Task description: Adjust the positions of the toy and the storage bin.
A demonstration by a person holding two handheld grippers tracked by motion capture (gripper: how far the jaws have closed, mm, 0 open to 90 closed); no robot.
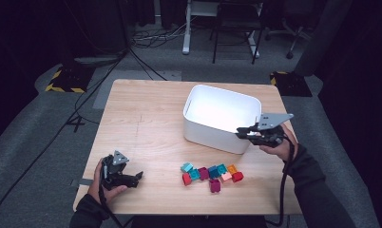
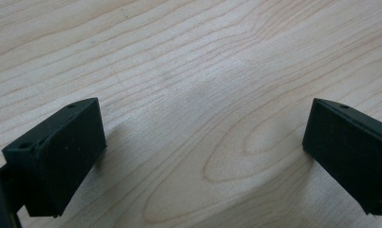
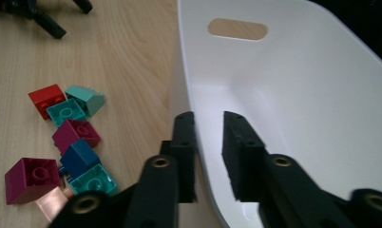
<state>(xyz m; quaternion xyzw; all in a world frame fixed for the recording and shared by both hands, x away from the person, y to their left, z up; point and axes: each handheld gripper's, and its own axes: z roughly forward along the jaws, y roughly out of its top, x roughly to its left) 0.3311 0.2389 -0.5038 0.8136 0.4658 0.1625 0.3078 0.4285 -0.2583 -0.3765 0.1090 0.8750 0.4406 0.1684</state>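
A white bin (image 1: 222, 91) stands at the table's back right, and nothing lies in the part of it I see. My right gripper (image 1: 241, 133) is at its near right corner. In the right gripper view the jaws (image 3: 208, 118) stand one outside and one inside the bin's wall (image 3: 298, 118), closed on it near the rim. Several small toy blocks (image 1: 211, 174) in red, teal, magenta, blue and orange lie in a cluster in front of the bin. My left gripper (image 1: 137, 178) rests low at the front left, open, with bare wood between its jaws (image 2: 203, 126).
The wooden table (image 1: 141, 118) is bare to the left of the bin. The blocks (image 3: 70, 142) lie just outside the bin's wall, left of my right jaws. The bin's far wall has a handle slot (image 3: 237, 29). Dark floor with cables and chair legs lies beyond the table.
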